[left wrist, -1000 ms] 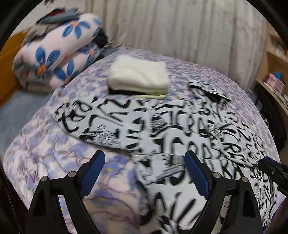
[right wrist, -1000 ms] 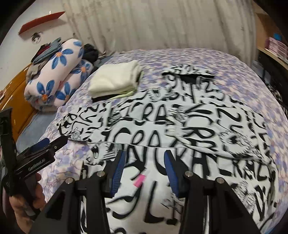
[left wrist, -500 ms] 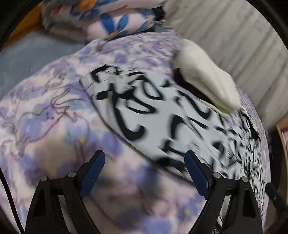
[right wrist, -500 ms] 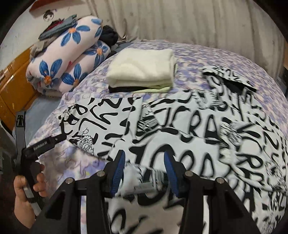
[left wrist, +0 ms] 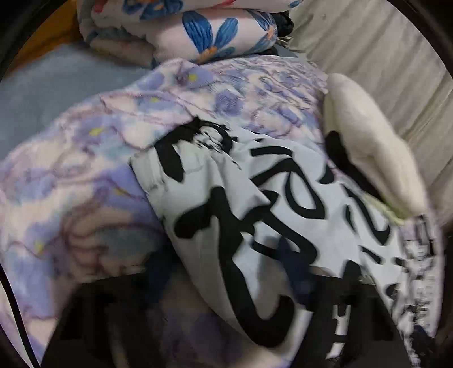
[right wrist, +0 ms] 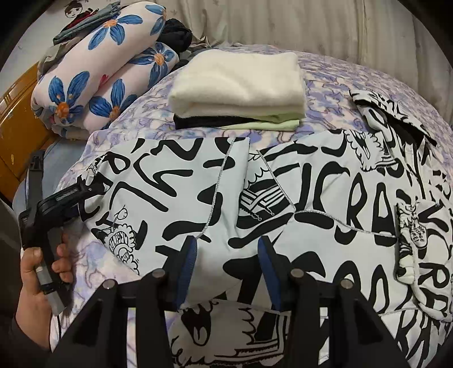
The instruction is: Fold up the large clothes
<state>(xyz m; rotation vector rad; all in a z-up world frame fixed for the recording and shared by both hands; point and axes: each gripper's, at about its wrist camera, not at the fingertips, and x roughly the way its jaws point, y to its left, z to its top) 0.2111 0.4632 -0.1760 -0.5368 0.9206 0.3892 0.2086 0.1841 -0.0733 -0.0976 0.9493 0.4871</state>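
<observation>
Right wrist view: folded stack on bed, beside jacket.

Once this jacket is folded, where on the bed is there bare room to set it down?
Bare purple bedspread lies right of the folded cream stack, up to the curtain, above the jacket's hood. A narrower strip shows between the stack and the printed jacket. The left edge is crowded: floral rolled bedding and the left gripper.

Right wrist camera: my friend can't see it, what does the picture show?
A black-and-white graffiti-print jacket lies spread over a purple flowered bedspread, bunched between the right gripper and its blue pads. At the left, a hand brings the left gripper to the jacket's sleeve. Behind sits a stack of folded clothes.
</observation>
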